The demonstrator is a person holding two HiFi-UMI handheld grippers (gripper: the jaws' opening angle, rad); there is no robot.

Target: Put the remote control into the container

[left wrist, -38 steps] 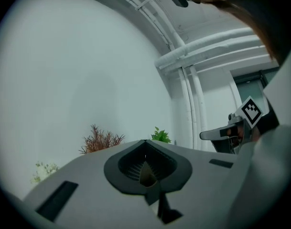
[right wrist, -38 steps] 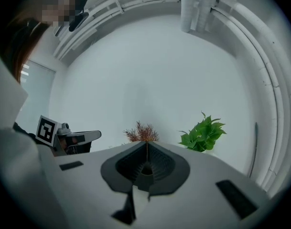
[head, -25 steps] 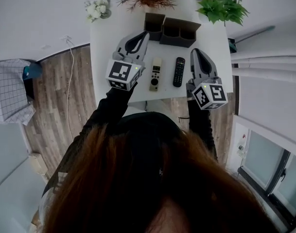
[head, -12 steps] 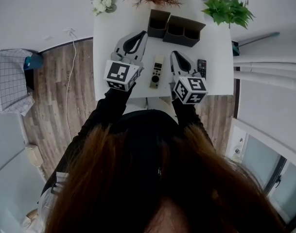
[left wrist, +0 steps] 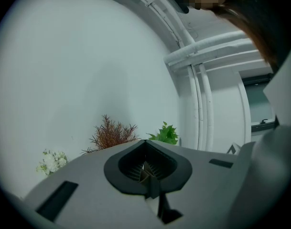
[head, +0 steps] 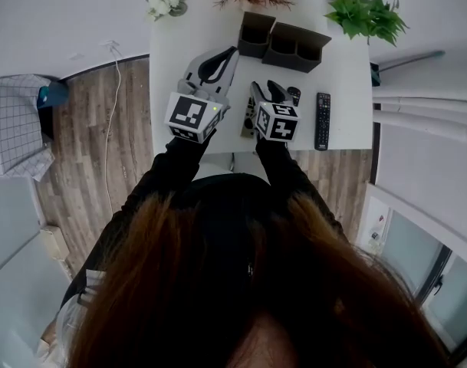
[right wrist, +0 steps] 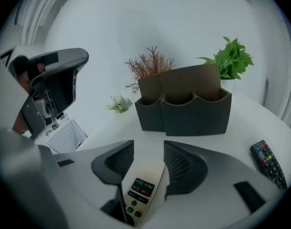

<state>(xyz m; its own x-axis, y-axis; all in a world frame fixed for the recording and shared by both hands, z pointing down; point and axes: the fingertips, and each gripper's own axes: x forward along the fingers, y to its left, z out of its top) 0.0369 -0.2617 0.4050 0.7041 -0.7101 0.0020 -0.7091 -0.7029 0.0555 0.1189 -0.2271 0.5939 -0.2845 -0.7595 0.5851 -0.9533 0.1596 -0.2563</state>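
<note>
Straddling the pale remote control with the right gripper, with jaws just opened and standing apart, not clamped on it. Lying flat on the white table, outside the dark container at twelve o'clock. At three o'clock, a black remote. At nine o'clock, holding the left gripper level above the table, with jaws closed together on nothing.

The near end of the light remote is hidden under the body of the right hand-held gripper (its button labels are too small to read); in the head view that gripper covers nearly all of it.
</note>
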